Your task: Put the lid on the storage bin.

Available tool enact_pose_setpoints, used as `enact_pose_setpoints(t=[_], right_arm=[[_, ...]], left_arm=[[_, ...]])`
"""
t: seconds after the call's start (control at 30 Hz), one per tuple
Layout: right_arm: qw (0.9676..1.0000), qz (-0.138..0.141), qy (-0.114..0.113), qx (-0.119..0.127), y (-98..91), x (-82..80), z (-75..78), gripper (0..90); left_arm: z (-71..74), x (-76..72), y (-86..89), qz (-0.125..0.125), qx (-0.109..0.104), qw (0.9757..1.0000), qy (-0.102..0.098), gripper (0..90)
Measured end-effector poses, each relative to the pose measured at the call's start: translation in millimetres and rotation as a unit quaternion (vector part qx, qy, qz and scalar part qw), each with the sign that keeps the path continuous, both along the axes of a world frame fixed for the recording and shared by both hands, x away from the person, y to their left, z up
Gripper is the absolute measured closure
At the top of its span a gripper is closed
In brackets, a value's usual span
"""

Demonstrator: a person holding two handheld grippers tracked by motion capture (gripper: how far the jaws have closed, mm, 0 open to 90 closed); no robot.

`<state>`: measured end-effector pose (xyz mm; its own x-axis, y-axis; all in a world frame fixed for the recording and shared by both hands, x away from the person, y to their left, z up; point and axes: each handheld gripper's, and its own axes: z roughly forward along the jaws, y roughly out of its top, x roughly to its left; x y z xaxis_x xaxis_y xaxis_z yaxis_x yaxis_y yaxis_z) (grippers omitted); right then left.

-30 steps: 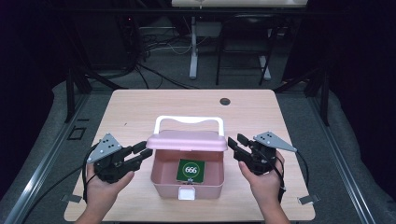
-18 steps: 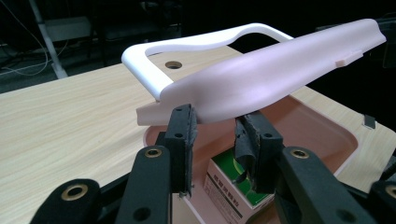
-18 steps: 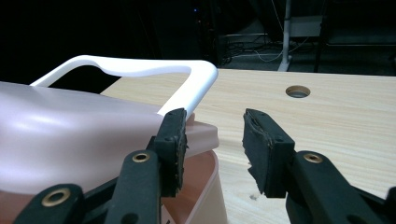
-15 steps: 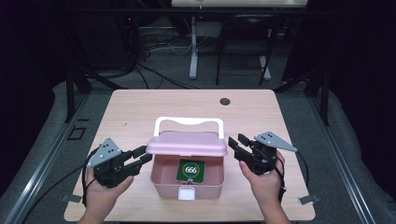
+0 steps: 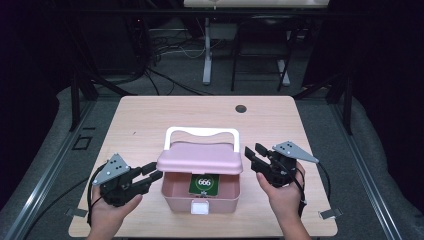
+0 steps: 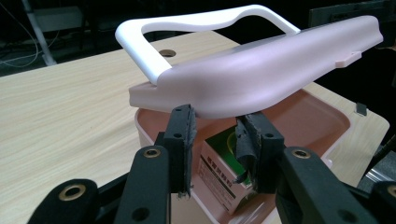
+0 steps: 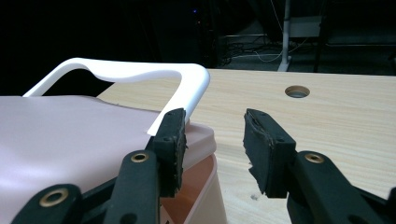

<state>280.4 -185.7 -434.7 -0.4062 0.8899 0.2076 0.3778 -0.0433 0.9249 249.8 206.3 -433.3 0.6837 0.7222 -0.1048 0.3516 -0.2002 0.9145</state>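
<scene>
Pink plastic box [image 5: 200, 192] sits between the two grippers, near the person's edge of the table [image 5: 150, 120], with its lid [image 5: 200, 159] raised and hanging partly over the open tub. A green-faced carton [image 5: 204, 184] stands inside the box, and a white carrying handle [image 5: 201, 134] arches up at the far side of the lid.

The left gripper [image 5: 152, 172] lies just beside the lid's left end. In the left gripper view the lid's long axis runs away from the fingers [image 6: 182, 140] toward the upper right, and its near edge hangs just above and beyond the two pads; the carton [image 6: 224, 172] shows in the gap beneath. The jaws stand partly spread, and nothing is pinched between them, though the pads sit very close under the lid's rim.

The right gripper [image 5: 254, 152] waits off the lid's right end, a little apart from it. In the right gripper view its jaws are also spread on nothing; the lid [image 7: 70, 140] and handle [image 7: 187, 88] lie to the left of the left-hand finger [image 7: 170, 140], with bare table [image 7: 327, 116] beyond the gap.

Judging from this, the left gripper is the nearer and better lined up: the lid's edge lies straight ahead and slightly up from its fingers, so a short push forward would bring the rim between the pads.
</scene>
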Motion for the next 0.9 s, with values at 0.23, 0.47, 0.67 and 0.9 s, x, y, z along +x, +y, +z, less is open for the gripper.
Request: enact_pose_setpoints(t=[0.23,0.47,0.67,0.9], right_arm=[[1.0000,0.000,0.002,-0.003,-0.3,0.5,-1.1,58.1],[1.0000,0.000,0.001,-0.002,-0.5,0.4,-1.2,58.1],[1.0000,0.002,0.003,-0.002,0.8,0.9,-2.6,57.7],[1.0000,0.000,0.005,-0.002,0.3,1.5,-3.5,57.7]], left_arm=[[-4.9,-3.6,0.5,-0.004,0.006,1.0000,0.003,66.3],[-9.8,-6.3,1.4,-0.006,0.007,0.9999,0.008,66.2],[-16.3,-8.9,2.6,-0.009,0.003,0.9999,0.013,66.1],[-21.5,-11.2,3.0,-0.010,0.005,0.9998,0.016,66.1]])
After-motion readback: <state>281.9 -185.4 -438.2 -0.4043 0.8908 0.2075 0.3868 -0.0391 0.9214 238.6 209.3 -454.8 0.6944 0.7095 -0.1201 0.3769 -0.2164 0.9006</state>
